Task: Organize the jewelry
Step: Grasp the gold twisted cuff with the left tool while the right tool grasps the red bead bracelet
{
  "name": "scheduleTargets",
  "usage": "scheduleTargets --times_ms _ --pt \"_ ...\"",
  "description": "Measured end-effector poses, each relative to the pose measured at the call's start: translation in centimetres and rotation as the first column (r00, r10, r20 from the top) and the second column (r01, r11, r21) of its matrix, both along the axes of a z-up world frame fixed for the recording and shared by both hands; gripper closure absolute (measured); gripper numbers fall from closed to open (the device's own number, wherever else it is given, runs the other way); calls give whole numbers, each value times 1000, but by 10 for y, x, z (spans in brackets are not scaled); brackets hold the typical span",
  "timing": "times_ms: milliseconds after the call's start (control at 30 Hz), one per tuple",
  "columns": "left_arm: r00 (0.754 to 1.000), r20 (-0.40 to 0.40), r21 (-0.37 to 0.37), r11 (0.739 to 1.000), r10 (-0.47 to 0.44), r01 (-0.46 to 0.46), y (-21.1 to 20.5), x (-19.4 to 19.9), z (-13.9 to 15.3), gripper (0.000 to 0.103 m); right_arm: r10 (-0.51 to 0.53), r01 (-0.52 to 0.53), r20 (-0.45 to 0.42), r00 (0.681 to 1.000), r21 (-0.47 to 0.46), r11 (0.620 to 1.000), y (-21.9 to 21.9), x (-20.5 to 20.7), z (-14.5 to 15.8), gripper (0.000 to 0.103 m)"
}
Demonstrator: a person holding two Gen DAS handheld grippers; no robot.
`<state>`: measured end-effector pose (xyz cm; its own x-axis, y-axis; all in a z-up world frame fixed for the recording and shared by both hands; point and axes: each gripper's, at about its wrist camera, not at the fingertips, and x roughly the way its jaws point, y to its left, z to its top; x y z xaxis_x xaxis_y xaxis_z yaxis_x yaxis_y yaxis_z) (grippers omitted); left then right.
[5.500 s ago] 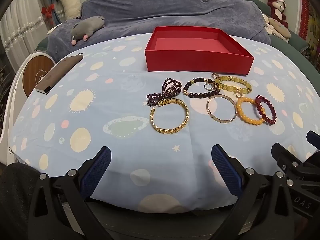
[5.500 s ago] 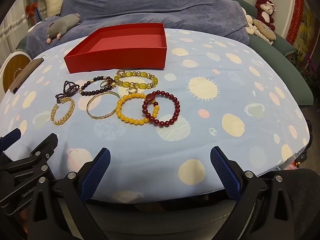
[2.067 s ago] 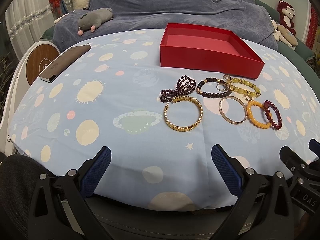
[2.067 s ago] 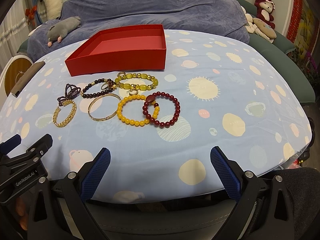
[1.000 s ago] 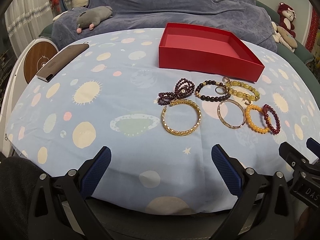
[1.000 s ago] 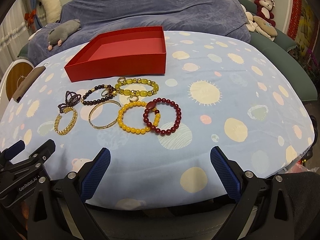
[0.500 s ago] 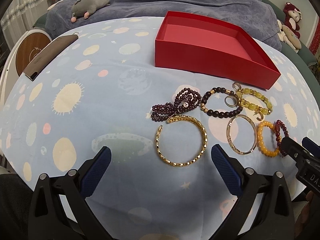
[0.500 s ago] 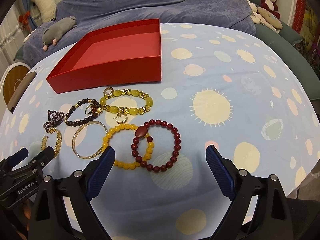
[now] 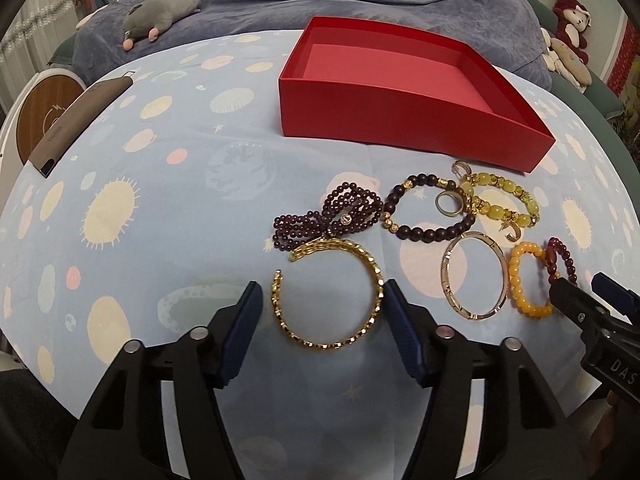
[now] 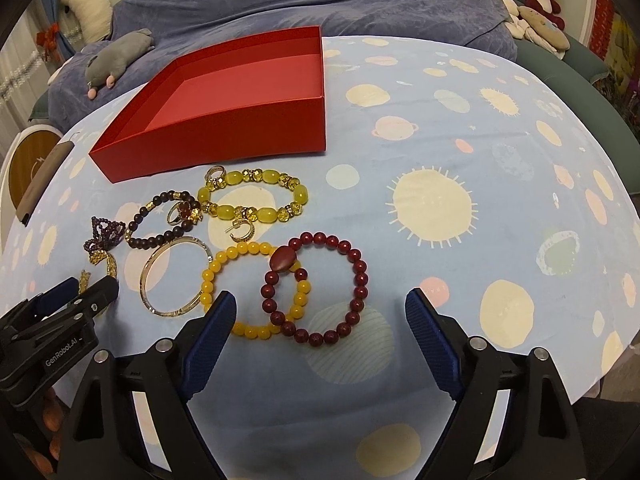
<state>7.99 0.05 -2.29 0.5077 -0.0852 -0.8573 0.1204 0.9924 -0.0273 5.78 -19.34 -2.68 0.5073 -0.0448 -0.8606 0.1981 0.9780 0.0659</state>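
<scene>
Several bracelets lie on the blue patterned cloth in front of an empty red box (image 9: pixel 400 120) (image 10: pixel 224 136). My left gripper (image 9: pixel 322 312) is open, its fingers on either side of the gold chain bangle (image 9: pixel 370 276), right fingertip touching or nearly touching it. A dark purple bead strand (image 9: pixel 332 216) lies just beyond. My right gripper (image 10: pixel 318 316) is open, low over the dark red bead bracelet (image 10: pixel 358 276), which overlaps the orange-yellow bead bracelet (image 10: pixel 240 252). A thin gold bangle (image 10: pixel 172 276), a dark bead bracelet (image 10: pixel 160 220) and a yellow-green bracelet (image 10: pixel 256 194) lie nearby.
A ring (image 9: pixel 450 204) and a small hoop earring (image 10: pixel 242 232) sit among the bracelets. A brown case (image 9: pixel 76 116) lies at the far left. A grey plush toy (image 9: pixel 160 12) and a blue-covered sofa are behind the table. The table edge curves down at the right.
Both grippers have moved forward and down toward the jewelry. The left fingers have narrowed around the gold chain bangle; the right fingers now flank the red bracelet.
</scene>
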Motion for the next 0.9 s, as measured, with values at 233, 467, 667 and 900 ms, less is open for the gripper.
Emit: scheduleTargets --times_ms 233,467,667,900 --pt "1000 -1 -20 1000 -8 8 3 0 2 50 16 -15 -20 1000 13 1000 0 10 -7 43" --pt "1000 -10 -25 1000 5 -5 6 -4 2 50 17 -17 -17 1000 25 1000 -3 4 -5 62" --pt "1000 -11 -29 1000 7 -8 8 -11 3 50 16 -15 -23 1000 37 999 -5 -5 -5 76" --pt "1000 -1 -31 1000 -3 3 8 -19 9 50 11 -10 -10 1000 55 998 -7 -16 2 92"
